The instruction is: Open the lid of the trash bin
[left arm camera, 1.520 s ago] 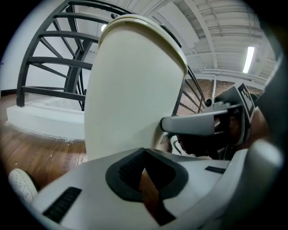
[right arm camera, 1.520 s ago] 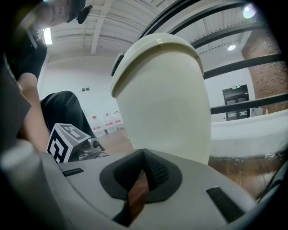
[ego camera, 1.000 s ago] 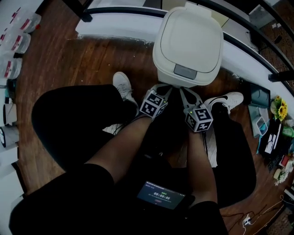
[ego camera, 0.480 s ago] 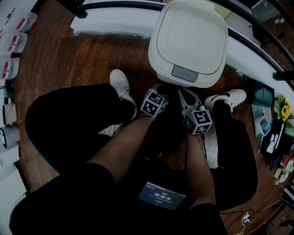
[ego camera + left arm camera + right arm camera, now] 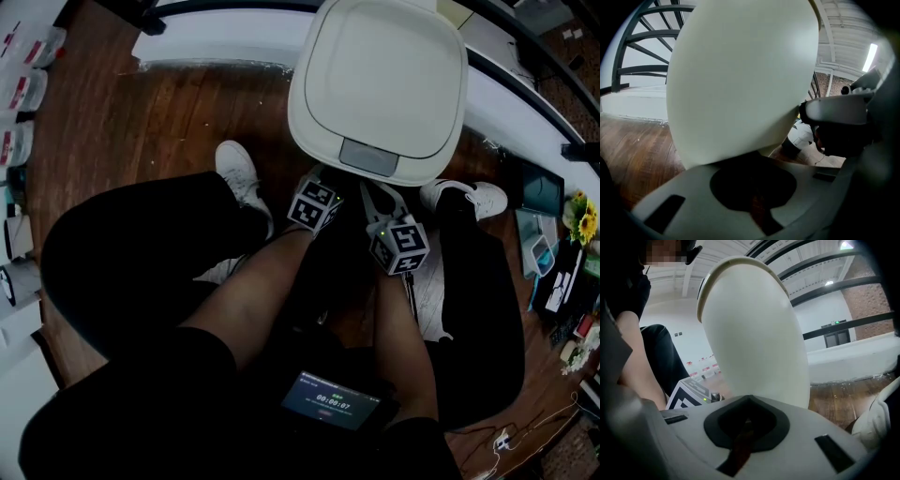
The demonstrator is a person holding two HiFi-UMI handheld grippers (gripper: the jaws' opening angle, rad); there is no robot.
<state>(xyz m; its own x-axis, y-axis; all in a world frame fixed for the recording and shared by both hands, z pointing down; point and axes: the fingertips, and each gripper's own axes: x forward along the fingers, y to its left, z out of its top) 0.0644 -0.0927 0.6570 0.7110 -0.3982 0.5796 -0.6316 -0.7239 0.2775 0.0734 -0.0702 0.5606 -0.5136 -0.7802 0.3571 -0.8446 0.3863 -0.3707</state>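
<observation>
Bin: the trash bin [image 5: 380, 75] stands at 12 o'clock in the head view. Its lid [image 5: 394, 56] lies flat and closed, with the grey latch [image 5: 367, 157] at the lid's 6 o'clock edge.
Left: the left gripper [image 5: 322, 178] has its jaws drawn together with nothing between them. Its tips sit under the bin's near rim, at 7 o'clock from the latch. In the left gripper view the bin's cream wall [image 5: 740, 79] fills nearly everything past the tips [image 5: 752, 161].
Right: the right gripper [image 5: 375, 190] also has its jaws pressed together and holds nothing. It lies at 6 o'clock from the latch, with the bin [image 5: 754, 333] rising just beyond its tips [image 5: 747, 401].
Contact: no view shows whether either gripper touches the bin.
In the way: the lid's overhang hides both sets of tips from above. The person's black-clad legs [image 5: 141, 253] flank the grippers, and white shoes [image 5: 236, 173] [image 5: 466, 197] sit at 8 and 4 o'clock of the bin.
Around: a wooden floor [image 5: 141, 122]; a white ledge [image 5: 216, 42] at 11 o'clock; a lit screen [image 5: 330, 401] at 6 o'clock; sunflowers [image 5: 574, 217] at 3 o'clock.
</observation>
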